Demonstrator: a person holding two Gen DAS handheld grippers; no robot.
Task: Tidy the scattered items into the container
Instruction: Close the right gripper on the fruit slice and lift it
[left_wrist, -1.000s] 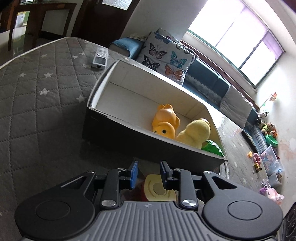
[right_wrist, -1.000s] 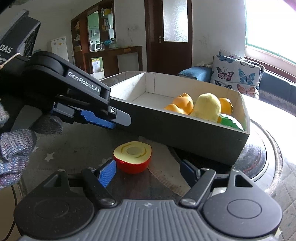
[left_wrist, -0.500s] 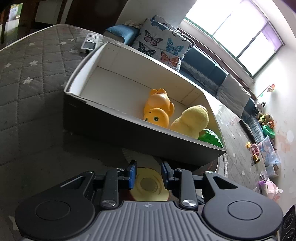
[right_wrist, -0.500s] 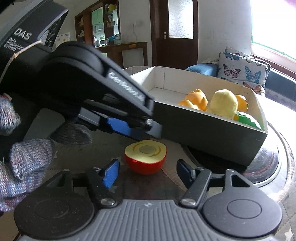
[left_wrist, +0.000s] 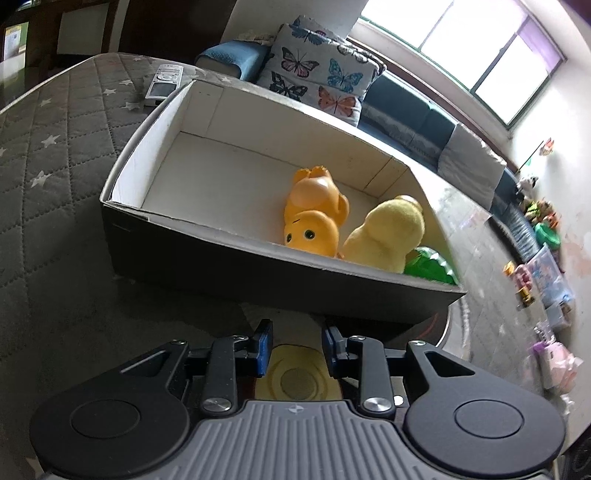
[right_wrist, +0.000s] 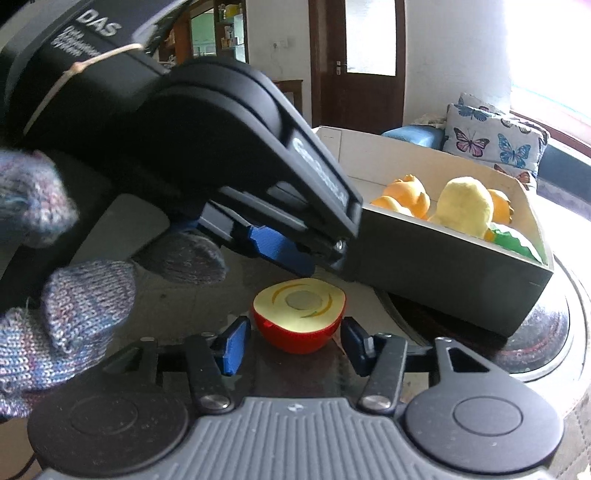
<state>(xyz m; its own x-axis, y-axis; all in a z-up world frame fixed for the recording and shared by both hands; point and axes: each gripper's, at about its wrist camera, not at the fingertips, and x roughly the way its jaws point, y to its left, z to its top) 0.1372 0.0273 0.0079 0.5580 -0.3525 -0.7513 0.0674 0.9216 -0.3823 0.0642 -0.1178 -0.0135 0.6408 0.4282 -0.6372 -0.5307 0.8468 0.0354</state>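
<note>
The red plastic half apple (right_wrist: 300, 318), cut face up, lay on the worktop (left_wrist: 55, 206) before the black cardboard box (left_wrist: 258, 284). Right gripper (right_wrist: 295, 341) straddled it, fingers apart; left gripper (right_wrist: 314, 264) hovered above, fingers apart. Next move, by judgement: close, lift, clear the box wall.

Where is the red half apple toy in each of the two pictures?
Left wrist view: the half apple sits at bottom centre, cut face up, between and below the left gripper fingertips.
Right wrist view: the same half apple lies low in the middle, between the open fingers of the right gripper and beneath the left one.
Shared landmark: the box holding the yellow plush.
</note>
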